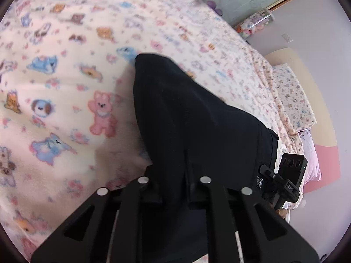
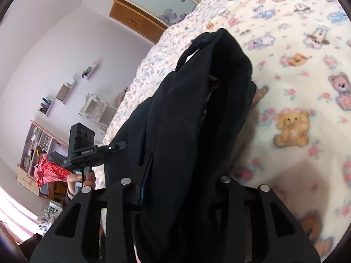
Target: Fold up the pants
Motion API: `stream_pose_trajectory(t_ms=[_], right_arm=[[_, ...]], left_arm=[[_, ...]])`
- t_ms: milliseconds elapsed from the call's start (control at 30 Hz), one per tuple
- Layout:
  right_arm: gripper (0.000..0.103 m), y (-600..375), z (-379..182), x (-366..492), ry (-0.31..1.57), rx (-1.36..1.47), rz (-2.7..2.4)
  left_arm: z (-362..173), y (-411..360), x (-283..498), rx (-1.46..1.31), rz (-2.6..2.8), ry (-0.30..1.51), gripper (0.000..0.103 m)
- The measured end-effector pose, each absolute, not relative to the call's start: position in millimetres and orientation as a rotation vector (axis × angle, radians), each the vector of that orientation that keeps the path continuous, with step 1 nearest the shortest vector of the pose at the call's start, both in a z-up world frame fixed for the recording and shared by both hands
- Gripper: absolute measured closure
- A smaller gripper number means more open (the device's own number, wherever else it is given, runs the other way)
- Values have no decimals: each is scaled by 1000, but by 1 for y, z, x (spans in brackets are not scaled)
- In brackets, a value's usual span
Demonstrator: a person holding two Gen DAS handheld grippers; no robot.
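A: Where are the pants (image 1: pixel 197 118) relative to the two grippers?

B: They hang between them, lifted above the blanket (image 1: pixel 65 87) on the bed. From the left wrist camera the dark cloth runs straight out from the left gripper (image 1: pixel 173 188) and drapes forward to a blunt end over the blanket. The right gripper (image 1: pixel 283 184) shows at the far right edge of that same cloth.

A: And from the other side?

B: From the right wrist camera the pants (image 2: pixel 197 109) pile up from the right gripper (image 2: pixel 175 188) and reach forward above the blanket (image 2: pixel 296 87), bunched in thick folds. The left gripper (image 2: pixel 87 149) sits off to the left, just beside the cloth's edge, with a hand (image 2: pixel 81 179) below it.

A: How do the pants look?

B: Black or very dark navy, soft, with no print. In the right view there are several layers, with a loop sticking up near the far end. A small pale label shows near the edge in the left view.

A: How do the grippers stand?

B: Each has its fingers closed in on the cloth, which fills the space between them and covers the tips. Both are clamped on the pants.

A: And the surroundings?

B: A cream fleece blanket printed with cartoon animals, and a pillow (image 1: pixel 294 96) by the wall.
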State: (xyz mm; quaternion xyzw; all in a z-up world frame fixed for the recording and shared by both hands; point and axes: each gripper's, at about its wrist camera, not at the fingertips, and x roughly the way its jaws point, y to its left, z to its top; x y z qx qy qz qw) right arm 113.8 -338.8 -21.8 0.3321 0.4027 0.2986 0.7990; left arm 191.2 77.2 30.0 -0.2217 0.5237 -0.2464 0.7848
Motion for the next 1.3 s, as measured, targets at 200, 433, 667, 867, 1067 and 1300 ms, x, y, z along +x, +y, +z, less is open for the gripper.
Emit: stream_pose_trajectory(t_ms=[200,433,667,867,1067,1300], right_arm=[[70,-339,-1,115,813,753,656],[72,-343,20,136,753,774,654],[72,-370,30,166,672,807,601],[72,-396,-51,178,774,935,456],[45,-392,-53,177,784,895,414],[20,-406,2,123,616,763,153]], left_arm=[[65,69,176,-461,-567,1015,93],[105,48,182,-425,-577,889,93],[104,28,218,-427,-569,841,93],[27,35,253,-551,-495,976,90],[-11,67,257,-820,-472,1002,45],[48,113,207,-698,-144,756,2]])
